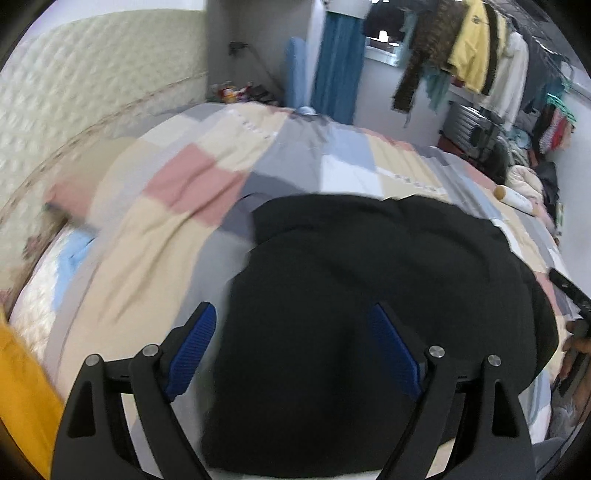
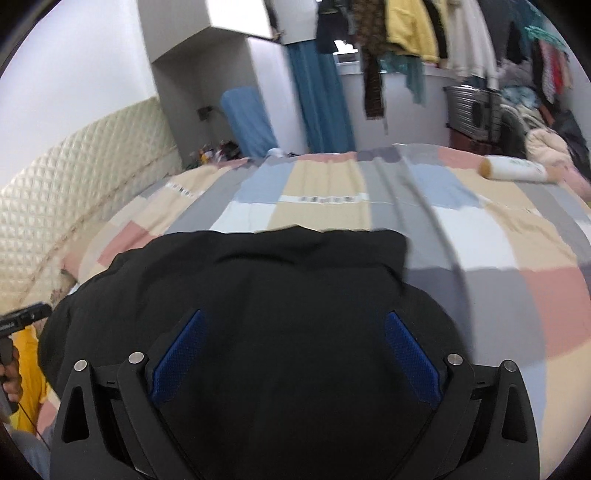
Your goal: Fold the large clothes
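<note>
A large black garment (image 1: 369,295) lies folded into a rough block on the patchwork bedspread (image 1: 177,229); it also shows in the right wrist view (image 2: 266,295). My left gripper (image 1: 291,325) is open and empty, hovering over the garment's near left part, with blue pads (image 1: 192,350) wide apart. My right gripper (image 2: 295,332) is open and empty above the garment's near middle, its blue pads (image 2: 410,362) spread. The right gripper's body (image 1: 569,291) shows at the right edge of the left wrist view, and the left gripper's body (image 2: 22,317) at the left edge of the right wrist view.
A white roller with a tan end (image 2: 517,170) lies on the bedspread (image 2: 480,236) at the far right. A quilted cream headboard (image 1: 92,92) runs along the left. Hanging clothes (image 2: 424,33), a blue curtain (image 2: 317,99) and a suitcase (image 1: 469,125) stand beyond the bed.
</note>
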Tool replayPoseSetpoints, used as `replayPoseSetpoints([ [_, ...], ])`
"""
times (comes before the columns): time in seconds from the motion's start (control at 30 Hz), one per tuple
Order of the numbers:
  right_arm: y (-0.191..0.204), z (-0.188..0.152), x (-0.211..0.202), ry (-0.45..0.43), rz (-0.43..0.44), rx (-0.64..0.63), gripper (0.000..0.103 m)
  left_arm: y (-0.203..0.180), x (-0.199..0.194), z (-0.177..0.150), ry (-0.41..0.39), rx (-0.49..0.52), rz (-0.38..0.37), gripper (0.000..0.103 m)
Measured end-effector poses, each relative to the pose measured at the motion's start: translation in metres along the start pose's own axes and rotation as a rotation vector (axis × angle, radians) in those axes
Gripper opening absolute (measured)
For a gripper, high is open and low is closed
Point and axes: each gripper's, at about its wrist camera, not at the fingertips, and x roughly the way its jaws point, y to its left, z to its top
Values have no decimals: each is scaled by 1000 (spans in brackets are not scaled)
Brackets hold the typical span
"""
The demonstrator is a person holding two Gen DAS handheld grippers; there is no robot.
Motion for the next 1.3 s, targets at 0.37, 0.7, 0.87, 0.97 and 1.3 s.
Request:
replayPoseSetpoints([
  [0.37,-69,-47,-14,59,-94,145,98,47,11,-37,89,-166,-62,87],
  [0.7,-87,-47,11,68,78,223,96,46,20,-34,65,-225,-185,87],
  [0.87,-61,-44,7,60,96,136,73,24,17,-34,48,-141,-186,83],
  [0.97,-50,-47,4,60,86,84,60,14,16,-35,39,-95,-160,80],
  [1.3,-25,-47,-18,-1,37,-24,8,13,2,-38,1,-84,-178,26],
])
